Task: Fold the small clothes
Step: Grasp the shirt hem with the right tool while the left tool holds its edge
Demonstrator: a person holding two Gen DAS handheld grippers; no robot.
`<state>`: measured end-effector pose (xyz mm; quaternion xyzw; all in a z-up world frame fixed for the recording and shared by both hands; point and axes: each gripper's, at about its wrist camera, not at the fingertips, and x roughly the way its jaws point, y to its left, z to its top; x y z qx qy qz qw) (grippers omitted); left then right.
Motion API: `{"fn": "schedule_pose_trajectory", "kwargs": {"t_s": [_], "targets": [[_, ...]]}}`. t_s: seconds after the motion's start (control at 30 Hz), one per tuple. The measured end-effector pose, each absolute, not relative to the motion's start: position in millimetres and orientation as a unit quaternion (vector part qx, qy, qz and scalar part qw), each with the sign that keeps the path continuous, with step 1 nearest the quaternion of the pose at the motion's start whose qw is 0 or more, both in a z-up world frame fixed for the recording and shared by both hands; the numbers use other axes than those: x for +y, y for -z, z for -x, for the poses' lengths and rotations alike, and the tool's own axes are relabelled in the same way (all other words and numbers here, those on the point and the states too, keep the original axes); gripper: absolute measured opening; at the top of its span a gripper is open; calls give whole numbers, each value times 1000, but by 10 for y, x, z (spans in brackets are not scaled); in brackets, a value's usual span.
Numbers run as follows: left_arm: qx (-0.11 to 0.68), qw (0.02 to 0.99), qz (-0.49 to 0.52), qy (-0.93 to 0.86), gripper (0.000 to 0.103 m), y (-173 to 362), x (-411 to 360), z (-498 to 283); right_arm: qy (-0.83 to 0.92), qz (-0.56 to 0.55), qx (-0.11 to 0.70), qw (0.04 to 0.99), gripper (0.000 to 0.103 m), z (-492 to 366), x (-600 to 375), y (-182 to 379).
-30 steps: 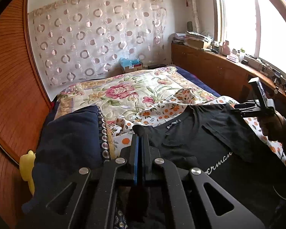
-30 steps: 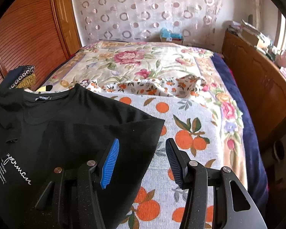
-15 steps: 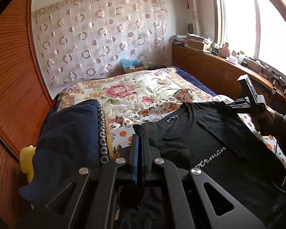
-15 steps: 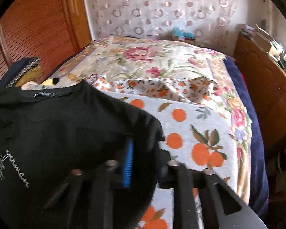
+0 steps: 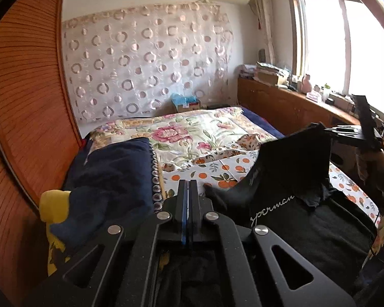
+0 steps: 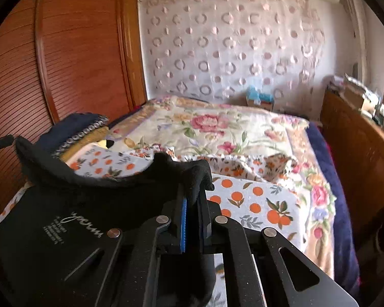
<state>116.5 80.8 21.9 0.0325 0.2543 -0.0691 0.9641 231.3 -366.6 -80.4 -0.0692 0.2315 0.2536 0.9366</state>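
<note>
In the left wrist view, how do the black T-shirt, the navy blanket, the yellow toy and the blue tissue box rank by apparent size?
Largest to smallest, as they look:
1. black T-shirt
2. navy blanket, close to the shirt in area, so this order is unsure
3. yellow toy, partly hidden
4. blue tissue box, far from the camera, so it looks smaller

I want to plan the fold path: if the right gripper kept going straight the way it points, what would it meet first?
Probably the orange-print sheet just past the black T-shirt edge it clamps; the right gripper tilts down toward the bed, though depth is unclear.
</note>
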Motion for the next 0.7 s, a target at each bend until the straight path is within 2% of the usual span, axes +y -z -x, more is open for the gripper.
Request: {"fn": "schedule_pose_trajectory", "kwargs": {"t_s": [0.2, 0.37, 0.4, 0.43, 0.5, 0.7], "targets": [[253, 964, -29, 73, 1, -103, 856, -951, -254, 96, 200, 941, 6, -1701, -3766, 787], [294, 951, -26, 94, 4, 123, 781, -1107, -235, 124, 228, 937, 6, -1708, -3633, 1046], [302, 948, -25, 97, 11, 182, 754, -1131, -231, 125, 232, 936, 6, -1696, -3614, 1076], [304, 947, -28, 99, 24, 234, 716, -1134, -230, 126, 237, 936, 6, -1692, -3581, 1092], [310, 943, -33, 118, 41, 337, 596, -1152, -229, 125, 244, 934, 6, -1673, -3563, 1145], [332, 929, -55, 156, 42, 569, 210, -1264, -229, 137, 260, 928, 6, -1822, -3479, 1147]]}}
